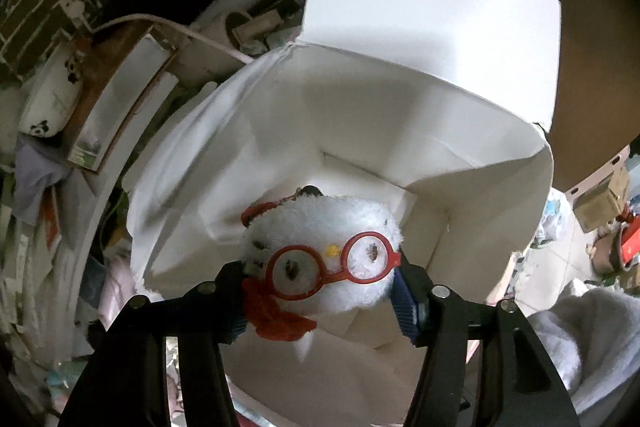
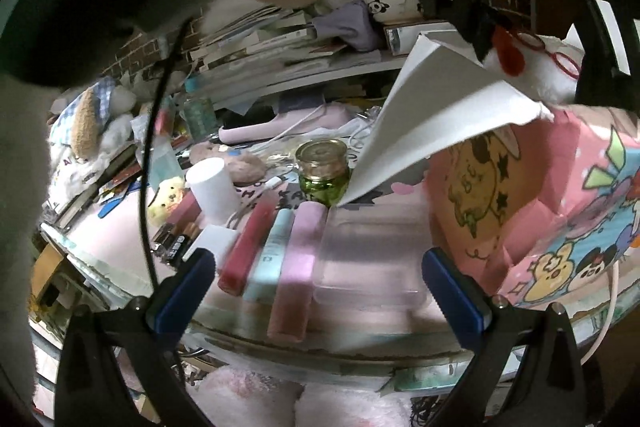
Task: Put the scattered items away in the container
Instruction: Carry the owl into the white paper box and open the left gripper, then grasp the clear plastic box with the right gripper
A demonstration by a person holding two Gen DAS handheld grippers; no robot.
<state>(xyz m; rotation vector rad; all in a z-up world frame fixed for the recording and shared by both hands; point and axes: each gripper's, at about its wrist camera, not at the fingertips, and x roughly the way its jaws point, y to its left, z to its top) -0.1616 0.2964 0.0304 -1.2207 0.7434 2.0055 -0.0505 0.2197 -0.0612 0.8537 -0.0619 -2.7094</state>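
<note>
My left gripper (image 1: pixel 320 291) is shut on a white plush bird (image 1: pixel 324 247) with red round glasses and a red scarf, held over the open mouth of a white-lined cardboard box (image 1: pixel 400 99). In the right wrist view the same plush (image 2: pixel 536 63) shows at the upper right above the box's pink cartoon-printed outside (image 2: pixel 560 207) and its white flap (image 2: pixel 436 99). My right gripper (image 2: pixel 316 291) is open and empty above the table, over a clear plastic case (image 2: pixel 368 259) and pink (image 2: pixel 298 267), light blue (image 2: pixel 268 251) and red (image 2: pixel 248 247) tubes.
On the table stand a green glass jar (image 2: pixel 322 167), a white cylinder (image 2: pixel 212 187), a yellow plush (image 2: pixel 168 199) and batteries (image 2: pixel 176 239). Stacked books and papers (image 2: pixel 272 47) fill the shelf behind. A black cable (image 2: pixel 150 163) hangs at left.
</note>
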